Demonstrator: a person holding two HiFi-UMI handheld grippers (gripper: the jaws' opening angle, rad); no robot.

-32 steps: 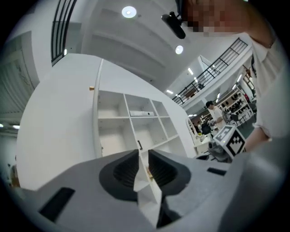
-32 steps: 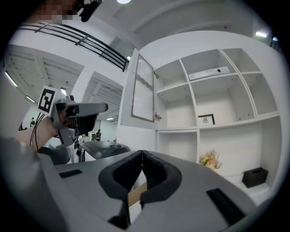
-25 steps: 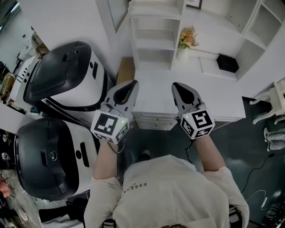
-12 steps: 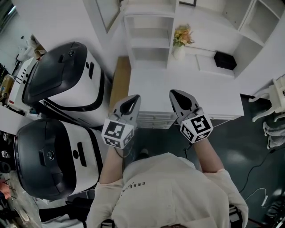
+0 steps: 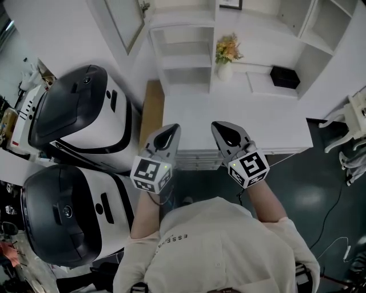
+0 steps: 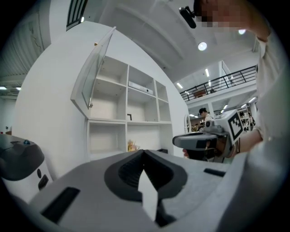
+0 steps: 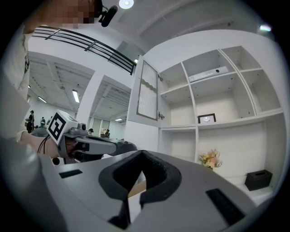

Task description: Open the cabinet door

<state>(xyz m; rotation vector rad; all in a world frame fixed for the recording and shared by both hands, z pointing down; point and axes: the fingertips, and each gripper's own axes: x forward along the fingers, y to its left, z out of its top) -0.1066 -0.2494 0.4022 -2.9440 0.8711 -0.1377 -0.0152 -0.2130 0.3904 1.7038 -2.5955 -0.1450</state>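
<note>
The cabinet door (image 5: 123, 23), a glass pane in a white frame, stands swung open at the upper left of the white shelf unit (image 5: 183, 54). It also shows in the left gripper view (image 6: 93, 72) and in the right gripper view (image 7: 147, 90). My left gripper (image 5: 167, 133) (image 6: 144, 152) is shut and holds nothing; it points level over the front edge of the white counter (image 5: 257, 123). Beside it, my right gripper (image 5: 225, 129) (image 7: 142, 153) is shut and holds nothing too. Both are well short of the door and touch nothing.
A vase of flowers (image 5: 226, 54), a black box (image 5: 285, 77) and a small picture frame (image 5: 230, 4) sit on the shelves. Two large white-and-black machines (image 5: 74, 114) (image 5: 63, 212) stand at the left. Drawers (image 5: 197, 160) lie below the counter; a white chair (image 5: 354, 120) is at the right.
Both grippers have come down and back toward the counter's front edge, the left one more. The door stays open and both grippers stay shut.
</note>
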